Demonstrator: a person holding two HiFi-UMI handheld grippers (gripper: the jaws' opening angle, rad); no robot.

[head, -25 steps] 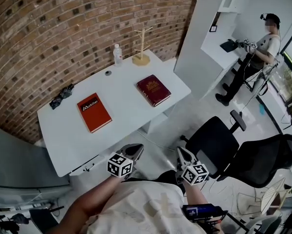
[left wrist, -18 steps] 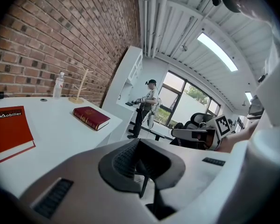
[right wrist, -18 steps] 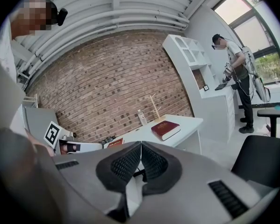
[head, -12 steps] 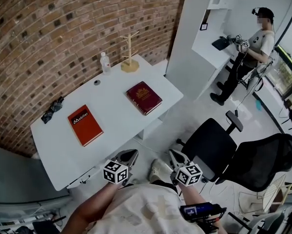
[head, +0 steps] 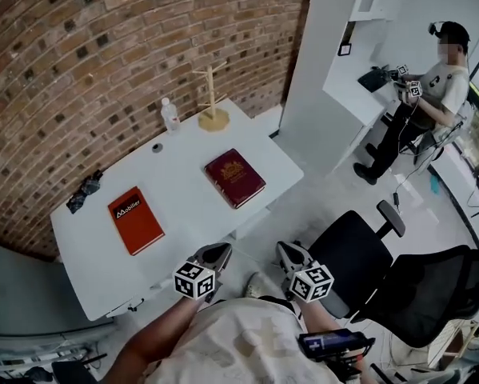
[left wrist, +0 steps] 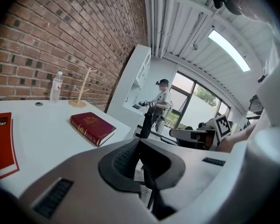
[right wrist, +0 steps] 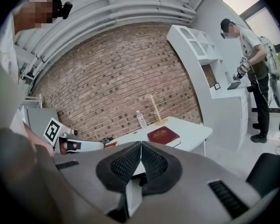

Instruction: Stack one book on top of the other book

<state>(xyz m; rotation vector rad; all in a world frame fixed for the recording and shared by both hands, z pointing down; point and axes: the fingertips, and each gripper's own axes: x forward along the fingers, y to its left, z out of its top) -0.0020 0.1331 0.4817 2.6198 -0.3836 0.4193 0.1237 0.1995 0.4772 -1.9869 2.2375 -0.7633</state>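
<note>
Two books lie apart on the white table [head: 183,206]: an orange-red one [head: 135,220] at the left and a dark red one [head: 234,178] at the right. The dark red book [left wrist: 92,127] [right wrist: 162,135] shows in both gripper views; the orange-red book [left wrist: 0,143] fills the left edge of the left gripper view. My left gripper [head: 215,254] and right gripper [head: 289,254] hang side by side off the table's near edge, above the floor. Both have their jaws shut with nothing between them. Neither touches a book.
A water bottle [head: 169,115], a wooden branch stand [head: 212,102], a small dark cap [head: 156,147] and a black bundle [head: 84,190] sit near the brick wall. Black office chairs [head: 383,270] stand at the right. Another person [head: 439,78] works at a white counter far right.
The view has shifted: table and books sit a little lower and more to the left than a second ago. Both grippers stay shut, side by side before the table's near edge.
</note>
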